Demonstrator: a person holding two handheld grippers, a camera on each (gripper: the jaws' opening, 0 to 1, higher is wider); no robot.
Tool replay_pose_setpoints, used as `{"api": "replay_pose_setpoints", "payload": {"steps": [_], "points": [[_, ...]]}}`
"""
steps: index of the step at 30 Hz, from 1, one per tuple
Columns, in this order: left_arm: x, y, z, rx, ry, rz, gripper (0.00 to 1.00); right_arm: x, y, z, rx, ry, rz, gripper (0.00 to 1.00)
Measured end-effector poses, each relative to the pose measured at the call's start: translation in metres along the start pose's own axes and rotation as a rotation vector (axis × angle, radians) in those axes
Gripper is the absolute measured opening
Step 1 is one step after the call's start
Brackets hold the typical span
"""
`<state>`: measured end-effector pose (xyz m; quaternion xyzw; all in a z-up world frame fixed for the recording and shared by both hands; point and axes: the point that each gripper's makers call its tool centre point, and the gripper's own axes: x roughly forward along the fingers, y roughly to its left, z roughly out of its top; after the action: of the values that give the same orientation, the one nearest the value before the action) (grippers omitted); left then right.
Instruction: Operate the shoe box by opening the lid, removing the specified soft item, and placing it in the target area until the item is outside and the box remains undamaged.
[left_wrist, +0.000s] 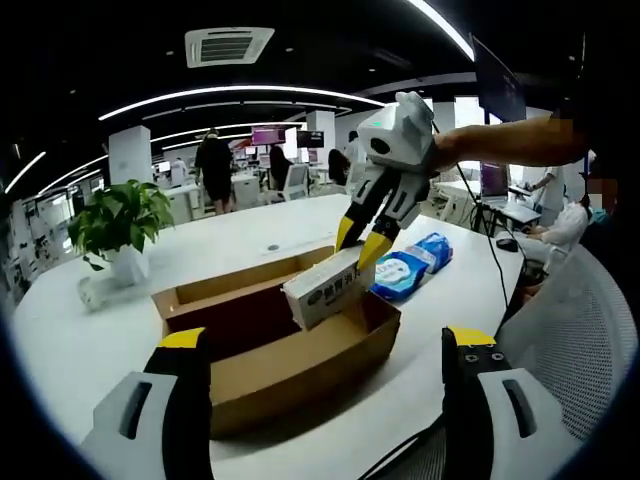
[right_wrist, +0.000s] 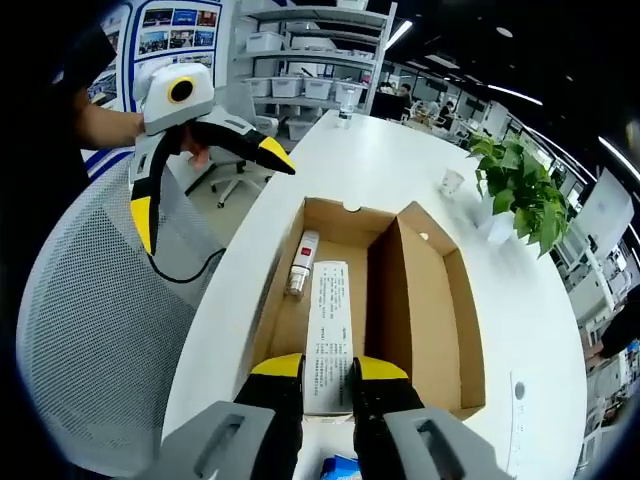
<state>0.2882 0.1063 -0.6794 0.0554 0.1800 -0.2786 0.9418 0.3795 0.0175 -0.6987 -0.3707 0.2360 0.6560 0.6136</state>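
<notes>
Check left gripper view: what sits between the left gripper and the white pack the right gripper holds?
The shoe box's near cardboard wall. The left gripper hangs open in front of it; the white pack, clamped in the right gripper, rises behind it.

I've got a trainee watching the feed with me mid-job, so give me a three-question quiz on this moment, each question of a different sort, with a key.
1. True or false: the right hand-held gripper is shut on the white packet.
2. Multiple choice: what lies in the cardboard shoe box beside the packet? A) a small tube B) a shoe C) a cup
3. Fill in: the left hand-held gripper is ____ and holds nothing.

Key: 1 true; 2 A; 3 open. In the left gripper view the packet is tilted up over the box edge, with blue packs on the white table behind it.
</notes>
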Motion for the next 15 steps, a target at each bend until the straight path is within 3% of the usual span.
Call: {"api": "replay_pose_setpoints", "payload": {"steps": [15], "points": [[0.001,-0.002,-0.004,0.0,0.016,-0.011,1.0,-0.04,-0.015,-0.012,-0.018,0.021,-0.037,0.14]]}}
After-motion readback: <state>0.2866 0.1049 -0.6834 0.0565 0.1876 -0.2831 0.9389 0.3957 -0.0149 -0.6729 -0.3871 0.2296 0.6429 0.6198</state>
